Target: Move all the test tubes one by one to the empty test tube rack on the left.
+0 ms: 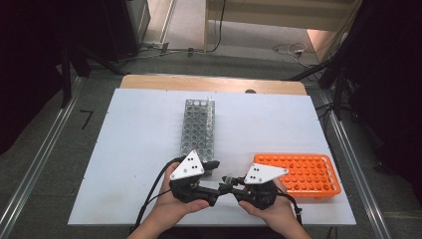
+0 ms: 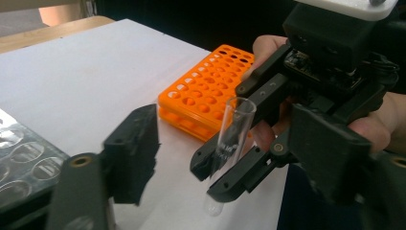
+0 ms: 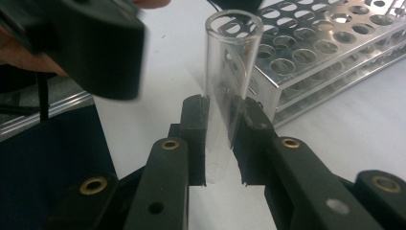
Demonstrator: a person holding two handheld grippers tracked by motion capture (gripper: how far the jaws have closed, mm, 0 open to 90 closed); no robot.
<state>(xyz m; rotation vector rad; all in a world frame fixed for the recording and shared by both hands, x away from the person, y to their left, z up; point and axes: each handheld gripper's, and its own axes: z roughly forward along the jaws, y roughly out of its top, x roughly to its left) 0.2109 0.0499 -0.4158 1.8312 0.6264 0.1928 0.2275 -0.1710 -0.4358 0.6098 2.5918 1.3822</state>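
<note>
Near the front edge of a white table (image 1: 139, 149), a clear glass test tube (image 3: 229, 86) stands almost upright, clamped between the two black jaws of the right gripper (image 3: 221, 139). The tube's open mouth points up and its rounded bottom hangs below the jaws, above the table surface. No writing or label can be read on the tube.

In the left gripper view the same tube (image 2: 230, 143) appears tilted slightly, pinched in the right gripper (image 2: 225, 165), with a hand (image 2: 378, 124) wrapped around that gripper's black body. The left gripper (image 2: 215, 139) faces the tube from just beside it; its jaws stand wide apart, one on each side of the view, holding nothing.

From above, the left gripper (image 1: 215, 191) and the right gripper (image 1: 231, 186) meet nearly tip to tip, each carrying a grey three-cornered plate with black dots.

Just right of the hands lies an orange plastic rack (image 1: 303, 174) with rows of round holes, flat on the table. Further back, near the middle of the table, stands a metal rack (image 1: 196, 127), also full of round holes. No brand marks or lettering are legible on either rack.
</note>
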